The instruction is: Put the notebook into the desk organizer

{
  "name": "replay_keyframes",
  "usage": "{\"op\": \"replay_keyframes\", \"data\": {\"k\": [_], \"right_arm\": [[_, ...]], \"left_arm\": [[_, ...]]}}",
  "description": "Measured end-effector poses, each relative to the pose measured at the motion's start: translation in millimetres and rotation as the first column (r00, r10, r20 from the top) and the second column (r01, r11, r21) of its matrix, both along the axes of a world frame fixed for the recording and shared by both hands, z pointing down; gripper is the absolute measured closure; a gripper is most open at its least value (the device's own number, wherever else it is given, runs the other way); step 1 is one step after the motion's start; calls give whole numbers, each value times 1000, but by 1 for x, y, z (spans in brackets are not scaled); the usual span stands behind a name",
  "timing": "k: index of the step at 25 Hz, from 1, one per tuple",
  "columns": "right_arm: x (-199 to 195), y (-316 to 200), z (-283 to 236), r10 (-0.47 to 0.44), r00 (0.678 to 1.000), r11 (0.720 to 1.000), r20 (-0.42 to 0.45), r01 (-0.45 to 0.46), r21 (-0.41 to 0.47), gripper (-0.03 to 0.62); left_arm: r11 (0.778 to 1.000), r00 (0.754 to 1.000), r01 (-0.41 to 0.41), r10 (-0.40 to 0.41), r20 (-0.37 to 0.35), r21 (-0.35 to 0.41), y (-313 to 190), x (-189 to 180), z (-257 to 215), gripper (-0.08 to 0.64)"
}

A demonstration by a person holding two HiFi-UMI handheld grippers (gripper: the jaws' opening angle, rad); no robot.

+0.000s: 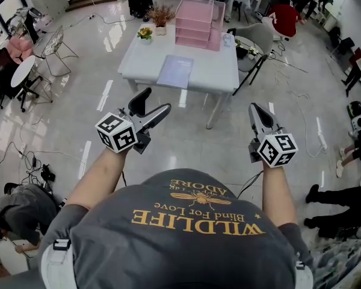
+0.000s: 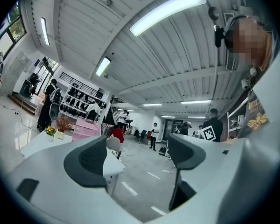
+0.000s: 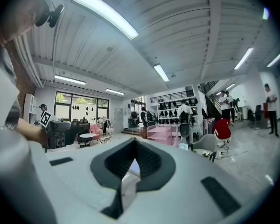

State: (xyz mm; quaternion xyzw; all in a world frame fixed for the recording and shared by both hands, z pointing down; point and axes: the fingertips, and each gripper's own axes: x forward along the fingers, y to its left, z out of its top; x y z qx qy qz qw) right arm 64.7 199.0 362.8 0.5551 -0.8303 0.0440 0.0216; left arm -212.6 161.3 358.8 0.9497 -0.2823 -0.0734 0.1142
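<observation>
Lying on the table (image 1: 219, 71), notebook (image 1: 175, 71) shows plainly only overhead; left hand-held gripper (image 1: 157, 99) open; right hand-held gripper (image 1: 256, 108) closed.

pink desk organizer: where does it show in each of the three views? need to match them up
Head view: desk organizer top centre, at the back of the white table.
Left gripper view: organizer small, mid-left, beyond the left jaw.
Right gripper view: organizer centre, just above the jaws.
Shared landmark: person in red, right of it in all three.
</observation>
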Motion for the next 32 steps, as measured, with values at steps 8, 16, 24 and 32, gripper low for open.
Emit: {"op": "replay_keyframes", "data": {"k": [8, 16, 24, 32], "right_arm": [[55, 15, -10, -21, 1000, 1000, 10, 21, 22, 592], [92, 11, -6, -62, 998, 998, 12, 62, 19, 592], [83, -42, 2, -59, 998, 998, 10, 59, 2, 592], [52, -165, 2, 22, 1000, 999, -20, -21, 31, 592]], "left_arm": [[1000, 1000, 25, -25, 7, 10, 15, 64, -11, 149], [999, 999, 50, -51, -3, -13, 19, 112, -11, 149], [999, 999, 41, -42, -10, -30, -32, 104, 3, 149], [998, 997, -54, 52, -64, -34, -181, 81, 17, 150]]}}
